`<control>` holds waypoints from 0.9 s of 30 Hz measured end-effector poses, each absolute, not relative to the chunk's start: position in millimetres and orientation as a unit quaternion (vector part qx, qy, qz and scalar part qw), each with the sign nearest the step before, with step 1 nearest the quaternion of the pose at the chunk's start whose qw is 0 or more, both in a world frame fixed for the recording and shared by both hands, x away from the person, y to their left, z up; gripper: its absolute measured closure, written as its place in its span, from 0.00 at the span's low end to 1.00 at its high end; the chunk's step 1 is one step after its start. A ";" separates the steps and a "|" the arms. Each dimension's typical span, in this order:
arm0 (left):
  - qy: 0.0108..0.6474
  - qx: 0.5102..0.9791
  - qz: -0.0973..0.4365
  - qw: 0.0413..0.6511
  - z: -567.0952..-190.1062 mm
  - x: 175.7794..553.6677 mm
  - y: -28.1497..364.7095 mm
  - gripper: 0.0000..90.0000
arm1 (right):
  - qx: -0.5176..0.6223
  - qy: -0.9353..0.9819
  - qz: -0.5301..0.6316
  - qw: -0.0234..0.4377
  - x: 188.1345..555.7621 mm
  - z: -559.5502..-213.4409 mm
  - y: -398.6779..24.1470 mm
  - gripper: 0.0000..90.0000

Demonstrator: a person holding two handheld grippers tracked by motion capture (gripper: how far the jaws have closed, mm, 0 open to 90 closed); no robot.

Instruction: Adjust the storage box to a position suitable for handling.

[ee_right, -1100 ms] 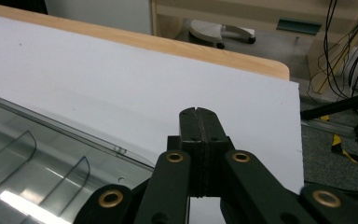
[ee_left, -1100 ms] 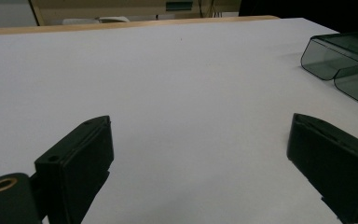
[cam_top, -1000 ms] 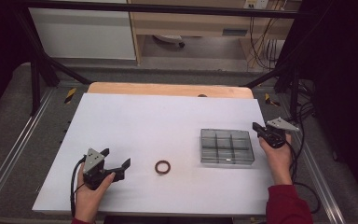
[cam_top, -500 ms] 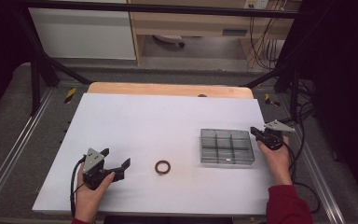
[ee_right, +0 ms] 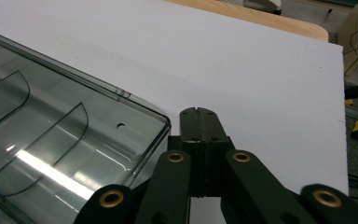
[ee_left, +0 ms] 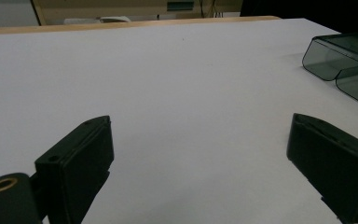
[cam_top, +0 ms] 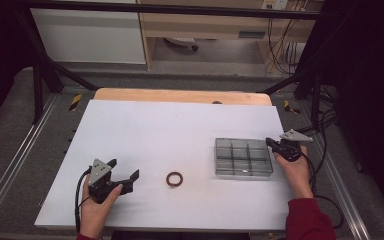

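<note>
At the near left of the white table (cam_top: 180, 125), the left gripper (cam_top: 125, 180) rests in a person's hand with its jaws spread wide and nothing between them, pointing right toward a small brown ring (cam_top: 174, 178) that lies flat just beyond its tips. The ring sits near the front edge, between the two hands but much closer to the left one, so that hand looks best placed to pick it up. Farther right stands a clear grey divided box (cam_top: 243, 157), its long side running left to right and its compartments apparently empty. At the box's far right corner, the right gripper (cam_top: 270, 143) hovers with its jaws clenched on nothing, tips just beside the rim. Beyond the table's wooden far edge lie a dark framed workspace, pale cabinets and trailing cables.
</note>
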State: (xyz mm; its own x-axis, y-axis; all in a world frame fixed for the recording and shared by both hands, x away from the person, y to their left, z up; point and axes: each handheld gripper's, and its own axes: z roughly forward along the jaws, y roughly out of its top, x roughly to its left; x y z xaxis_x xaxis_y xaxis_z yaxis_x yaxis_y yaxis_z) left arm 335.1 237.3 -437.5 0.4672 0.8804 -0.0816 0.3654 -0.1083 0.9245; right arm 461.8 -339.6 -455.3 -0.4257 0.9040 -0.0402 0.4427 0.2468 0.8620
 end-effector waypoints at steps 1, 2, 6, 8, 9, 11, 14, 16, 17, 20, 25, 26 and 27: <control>0.447 0.697 0.259 0.497 -437.5 335.1 237.4 0.08 | 0.454 0.740 0.409 0.282 461.8 -455.5 -339.2 1.00; 0.447 0.697 0.259 0.497 -437.5 335.2 237.6 0.08 | 0.452 0.741 0.408 0.283 461.9 -455.5 -339.4 1.00; 0.448 0.697 0.259 0.496 -437.7 335.4 237.8 0.08 | 0.447 0.745 0.408 0.281 461.2 -456.3 -340.2 1.00; 0.448 0.697 0.260 0.496 -437.7 335.4 237.8 0.08 | 0.447 0.746 0.408 0.278 460.3 -456.6 -340.3 1.00; 0.448 0.697 0.260 0.496 -437.6 335.4 237.8 0.08 | 0.444 0.747 0.409 0.279 460.0 -456.8 -340.9 1.00; 0.448 0.697 0.260 0.496 -437.6 335.3 237.9 0.08 | 0.442 0.748 0.411 0.277 459.1 -456.7 -341.4 1.00; 0.448 0.697 0.259 0.496 -437.7 335.5 238.3 0.08 | 0.441 0.749 0.411 0.275 458.4 -456.7 -341.7 1.00; 0.448 0.697 0.259 0.496 -437.7 335.6 238.4 0.08 | 0.440 0.749 0.411 0.275 458.3 -456.7 -341.8 1.00; 0.448 0.697 0.259 0.496 -437.7 335.5 238.5 0.08 | 0.440 0.750 0.410 0.275 458.3 -456.8 -342.0 1.00; 0.448 0.698 0.260 0.495 -437.7 335.7 238.8 0.08 | 0.439 0.751 0.409 0.275 457.9 -456.9 -342.3 1.00; 0.449 0.697 0.260 0.495 -437.6 335.6 238.9 0.08 | 0.437 0.755 0.407 0.273 456.0 -456.9 -343.4 1.00; 0.449 0.697 0.260 0.495 -437.7 335.6 238.9 0.08 | 0.437 0.755 0.407 0.272 455.7 -456.8 -343.6 1.00; 0.449 0.698 0.260 0.494 -437.7 335.7 238.9 0.08 | 0.437 0.755 0.407 0.271 455.5 -456.9 -343.6 1.00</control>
State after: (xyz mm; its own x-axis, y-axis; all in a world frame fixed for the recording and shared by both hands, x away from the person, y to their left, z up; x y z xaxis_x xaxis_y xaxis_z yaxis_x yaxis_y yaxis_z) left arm 335.7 238.9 -437.7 0.4622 0.8832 -0.0800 0.3688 -0.1094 0.9230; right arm 455.5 -343.6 -456.9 -0.4717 0.8801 -0.0536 0.4385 0.2869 0.8517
